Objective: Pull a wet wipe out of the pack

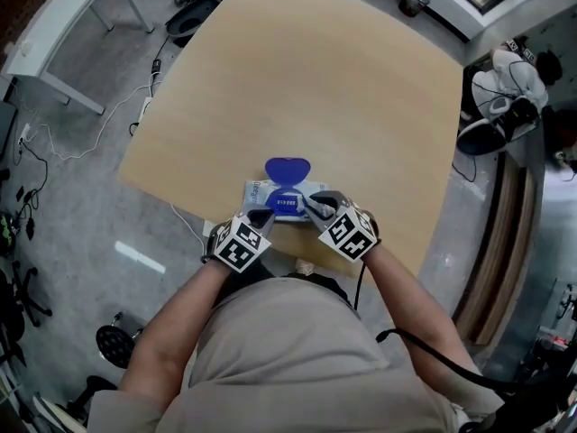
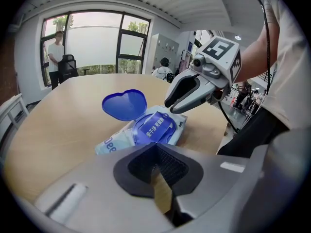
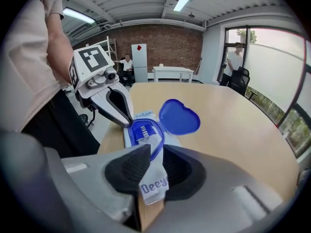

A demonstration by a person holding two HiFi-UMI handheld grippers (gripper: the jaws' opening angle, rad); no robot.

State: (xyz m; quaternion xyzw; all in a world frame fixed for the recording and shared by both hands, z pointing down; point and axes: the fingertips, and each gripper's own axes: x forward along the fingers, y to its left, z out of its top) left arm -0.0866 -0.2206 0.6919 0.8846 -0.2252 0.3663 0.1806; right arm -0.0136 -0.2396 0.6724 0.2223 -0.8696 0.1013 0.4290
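Down at the counter's [image 1: 315,88] near edge, the right claw [image 3: 151,174] is pinched on a white printed strip [image 3: 153,186] that runs from between its tips to the open mouth of the wet-wipe pack [image 3: 140,130], which lies flat just ahead of it, with the blue lid [image 3: 179,116] flipped back beyond. The left claw [image 2: 156,166], pressed together on nothing, points at the pack from the opposite end, and its tip appears to rest on the film. The pack looks light, soft and slick, so it would likely lift or slide unless pinned. A wipe, limp and damp, is best taken by its folded tip at the opening. Only the right gripper view shows the strip and its lettering, though not whether it is a wipe or a seal label. From the head view the marker cubes cover both grips, and the left gripper view shows just the right claw's outside, low over the pack.
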